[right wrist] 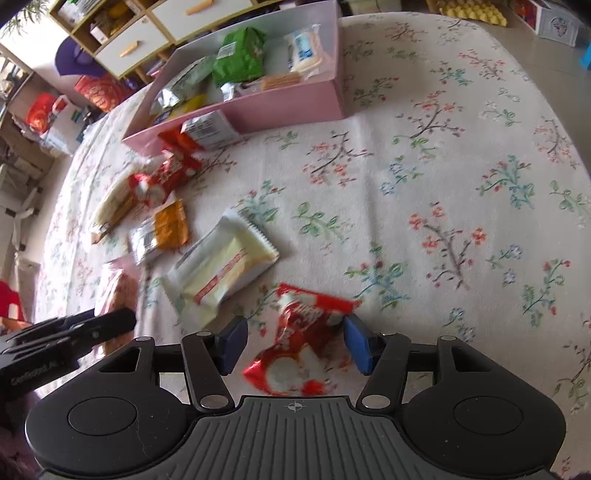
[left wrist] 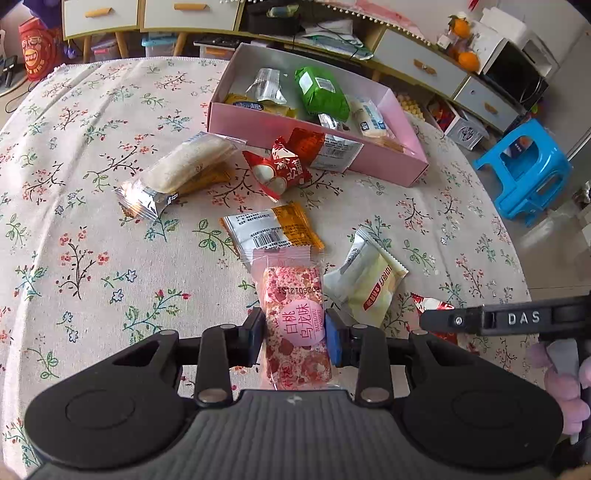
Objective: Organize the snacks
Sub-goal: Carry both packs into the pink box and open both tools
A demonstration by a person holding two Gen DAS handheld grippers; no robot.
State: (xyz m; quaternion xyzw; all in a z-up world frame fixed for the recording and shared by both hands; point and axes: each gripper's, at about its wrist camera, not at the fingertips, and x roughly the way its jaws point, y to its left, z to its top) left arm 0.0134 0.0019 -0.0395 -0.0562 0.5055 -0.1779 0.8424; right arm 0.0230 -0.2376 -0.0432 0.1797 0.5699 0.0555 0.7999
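My left gripper (left wrist: 294, 334) is shut on a pink peach-oolong snack packet (left wrist: 295, 314), its pads pressing both sides. My right gripper (right wrist: 293, 341) is open, its blue pads either side of a red snack packet (right wrist: 299, 343) lying on the cloth, with gaps on both sides. A pink box (left wrist: 404, 122) at the far side holds several snacks, including a green packet (left wrist: 321, 92); it also shows in the right wrist view (right wrist: 295, 105). Loose on the table lie a cream packet (right wrist: 221, 269), an orange-and-silver packet (left wrist: 273, 230), a red packet (left wrist: 277, 168) and a long clear-wrapped pastry (left wrist: 177, 173).
The table wears a floral cloth (left wrist: 92, 240). A red-and-white packet (left wrist: 325, 147) leans on the box's near wall. A blue plastic stool (left wrist: 532, 173) stands on the floor to the right. Cabinets with drawers (left wrist: 147, 14) line the far wall.
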